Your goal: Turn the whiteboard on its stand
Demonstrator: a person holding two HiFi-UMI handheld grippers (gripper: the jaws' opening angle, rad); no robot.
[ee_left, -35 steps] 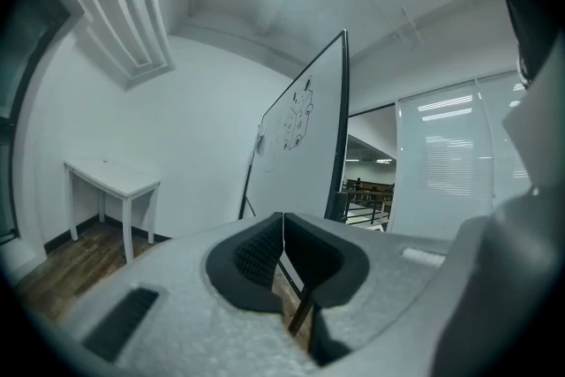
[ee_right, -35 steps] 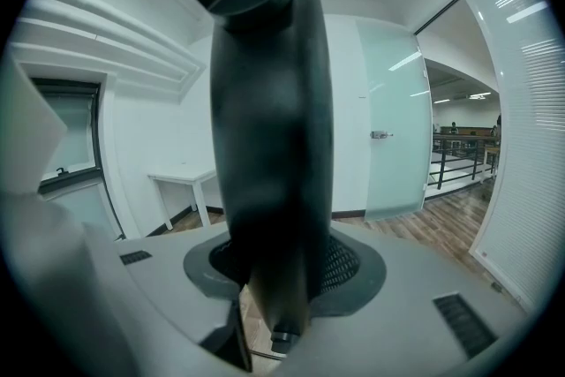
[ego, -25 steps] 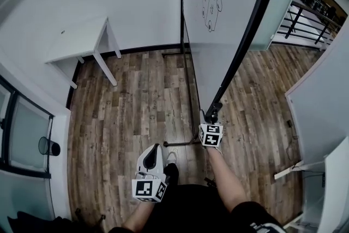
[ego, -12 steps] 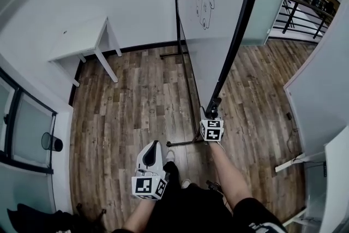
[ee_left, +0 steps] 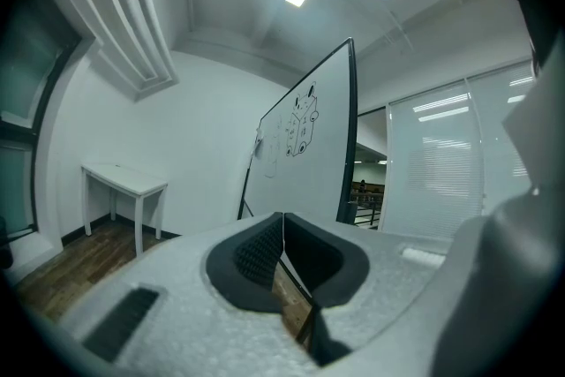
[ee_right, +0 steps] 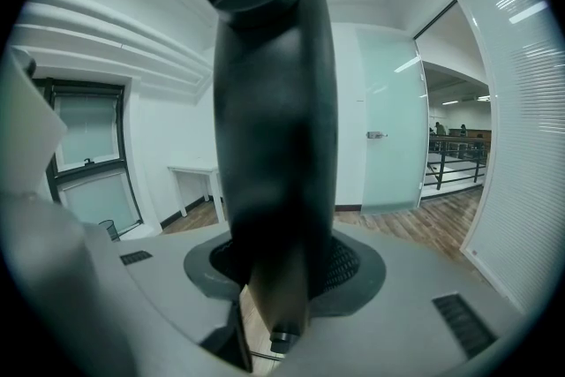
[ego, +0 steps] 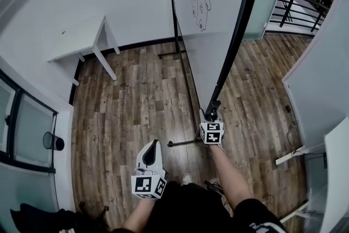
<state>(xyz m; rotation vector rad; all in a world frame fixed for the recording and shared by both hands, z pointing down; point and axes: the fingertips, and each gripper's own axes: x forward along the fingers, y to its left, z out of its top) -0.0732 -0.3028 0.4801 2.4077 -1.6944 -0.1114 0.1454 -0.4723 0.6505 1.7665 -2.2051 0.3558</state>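
One stiff, likely heavy whiteboard (ego: 214,19): our right gripper (ego: 212,115) fingers (ee_right: 351,265) clamp its black frame edge (ee_right: 274,128). Our left gripper (ego: 153,149) fingers (ee_left: 252,256) sit together, empty.

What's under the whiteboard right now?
Wood floor and the stand's black foot bar near the person. The whiteboard itself covers the floor and stand parts directly beneath its face.

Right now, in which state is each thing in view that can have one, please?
White whiteboard in a black frame: upright on its stand, drawings on its face.
Right gripper: shut on the whiteboard's frame edge.
Left gripper: shut, empty, apart from the board.
Small white table: upright by the wall.
Frosted glass door: looks closed.
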